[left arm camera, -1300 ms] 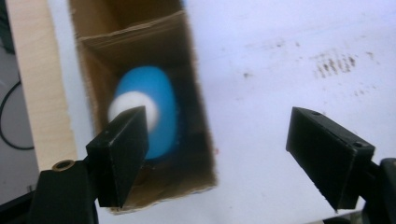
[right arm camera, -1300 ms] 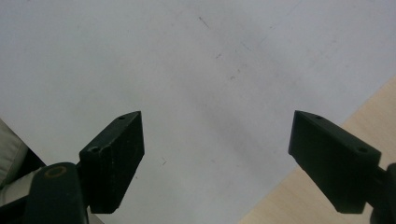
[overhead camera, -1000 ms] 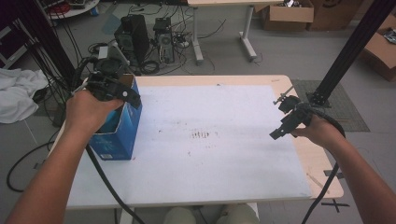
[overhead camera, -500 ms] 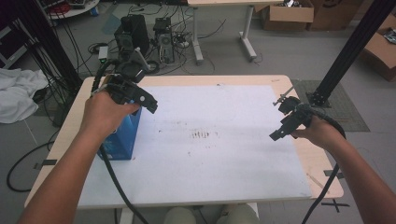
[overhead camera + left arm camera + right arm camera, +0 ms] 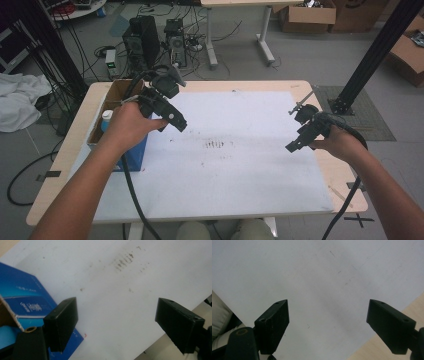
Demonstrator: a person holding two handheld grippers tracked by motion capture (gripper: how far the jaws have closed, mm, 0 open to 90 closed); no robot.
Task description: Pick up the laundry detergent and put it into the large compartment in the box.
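My left gripper (image 5: 177,124) hangs over the left part of the white mat (image 5: 235,170), just right of an open blue box (image 5: 134,156). In the left gripper view its jaws (image 5: 116,325) stand wide apart with nothing between them, and the blue box (image 5: 23,298) lies at the lower left. My right gripper (image 5: 292,146) hovers over the mat's right edge. Seen in the right gripper view, it (image 5: 328,325) is open and empty above bare mat (image 5: 319,277).
Inside the box stands a bottle with a white cap (image 5: 106,116). Dark smudges (image 5: 215,145) mark the mat's middle. The wooden table (image 5: 345,185) shows around the mat. Computers and cables (image 5: 150,40) lie on the floor behind, and a black post (image 5: 370,60) rises at the right.
My left hand has lifted off the box top and swung right, so its gripper now hangs over the mat. The right gripper has stayed where it was.
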